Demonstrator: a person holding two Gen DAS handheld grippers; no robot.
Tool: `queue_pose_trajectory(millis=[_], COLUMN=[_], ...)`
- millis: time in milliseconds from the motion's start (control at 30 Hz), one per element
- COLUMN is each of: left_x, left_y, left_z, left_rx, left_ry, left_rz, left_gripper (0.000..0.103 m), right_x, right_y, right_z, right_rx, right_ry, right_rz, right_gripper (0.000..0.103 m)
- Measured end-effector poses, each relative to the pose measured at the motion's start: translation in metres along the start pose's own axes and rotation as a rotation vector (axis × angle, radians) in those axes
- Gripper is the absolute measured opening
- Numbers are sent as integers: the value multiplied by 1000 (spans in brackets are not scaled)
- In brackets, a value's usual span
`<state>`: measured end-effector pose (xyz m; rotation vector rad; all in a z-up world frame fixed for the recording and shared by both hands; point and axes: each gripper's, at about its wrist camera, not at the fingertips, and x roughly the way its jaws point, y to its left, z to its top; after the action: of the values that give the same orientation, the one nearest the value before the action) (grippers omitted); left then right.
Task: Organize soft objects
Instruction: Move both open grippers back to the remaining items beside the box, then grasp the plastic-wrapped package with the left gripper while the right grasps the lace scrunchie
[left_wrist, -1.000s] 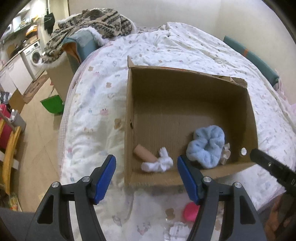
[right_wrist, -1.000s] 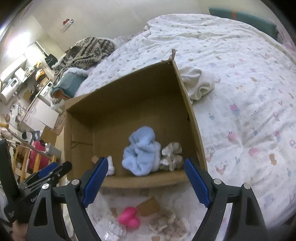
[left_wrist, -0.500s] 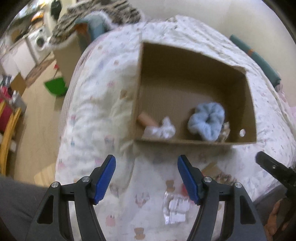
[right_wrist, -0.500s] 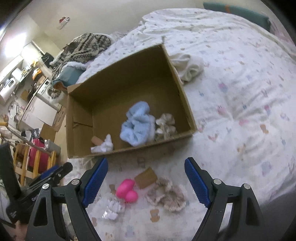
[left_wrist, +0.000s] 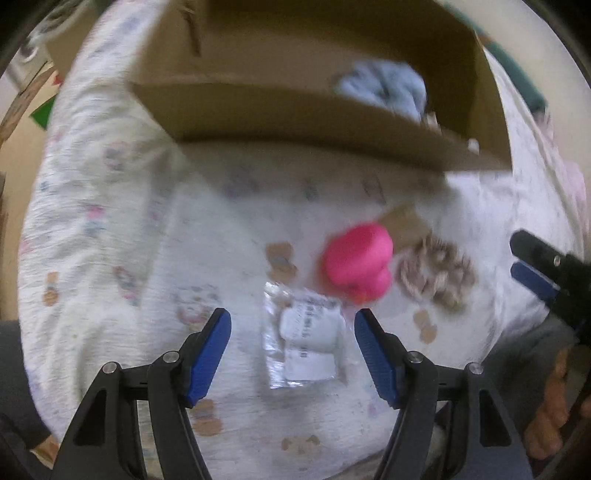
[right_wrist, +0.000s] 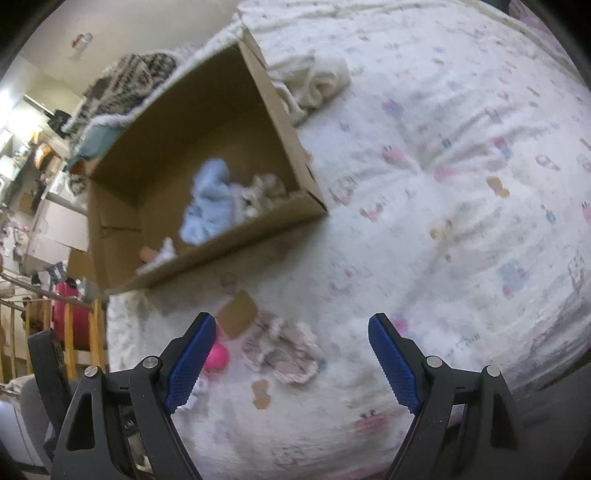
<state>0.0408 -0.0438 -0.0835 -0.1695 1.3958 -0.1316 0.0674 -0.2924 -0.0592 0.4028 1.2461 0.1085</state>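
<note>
A cardboard box (left_wrist: 295, 118) (right_wrist: 273, 225) stands on the bed and holds a light blue scrunchie (left_wrist: 384, 88) (right_wrist: 207, 206), a beige scrunchie (right_wrist: 264, 190) and a small white cloth (right_wrist: 162, 254). In front of it lie a pink soft toy (left_wrist: 356, 264) (right_wrist: 216, 358), a beige scrunchie (left_wrist: 436, 273) (right_wrist: 284, 352), a clear packet with white contents (left_wrist: 306, 339) and a brown card (right_wrist: 236, 317). My left gripper (left_wrist: 292, 350) is open, low over the packet. My right gripper (right_wrist: 291, 360) is open, just above the beige scrunchie.
The bed has a white quilt with small prints (right_wrist: 461, 166). A cream cloth (right_wrist: 314, 83) lies beside the box's far right side. A patterned blanket (right_wrist: 122, 81) is heaped past the box. The bed's edge and floor furniture (right_wrist: 55, 325) are on the left.
Both grippers have pulled back from the box and dropped towards the loose items in front of it. Both stay open and empty. The views are now blurred by motion.
</note>
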Motion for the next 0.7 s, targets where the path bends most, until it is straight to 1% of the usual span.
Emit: queue_pose_trajectory(millis=[100, 167, 300, 367, 467, 533, 567, 600, 633, 667, 700], left_x=[10, 15, 16, 18, 23, 25, 26, 27, 28, 29, 30], left_y=[-7, -9, -6, -7, -4, -3, -4, -5, -6, -8, -10], left_z=[-4, -4, -10, -13, -11, -7, -6, -4, -4, -4, -5], left_rx=[28, 35, 25, 34, 44, 47, 50, 52, 59, 80, 89], left_ry=[4, 13, 12, 21, 34, 52, 55, 57, 60, 62, 61], left_rz=[23, 32, 26, 29, 30, 23, 25, 31, 42, 59, 65], left_gripper=[67, 67, 67, 67, 66, 66, 62, 59, 50, 42, 41], right_x=[13, 24, 46, 58, 71, 75, 76, 76, 77, 77, 76], right_y=[3, 13, 38, 44, 48, 51, 53, 56, 59, 61, 63], right_z=[-2, -5, -12, -14, -17, -20, -23, -25, -29, -32, -34], right_rx=[-15, -72, -236, -278, -307, -329, -350, -371, -391, -405, -411], right_ry=[63, 98, 135, 164, 202, 213, 212, 211, 208, 206, 204], right_rz=[-9, -21, -129, -170, -192, -203, -212, -222, -234, -236, -234], right_gripper=[90, 90, 90, 90, 90, 90, 87, 78, 72, 60, 49])
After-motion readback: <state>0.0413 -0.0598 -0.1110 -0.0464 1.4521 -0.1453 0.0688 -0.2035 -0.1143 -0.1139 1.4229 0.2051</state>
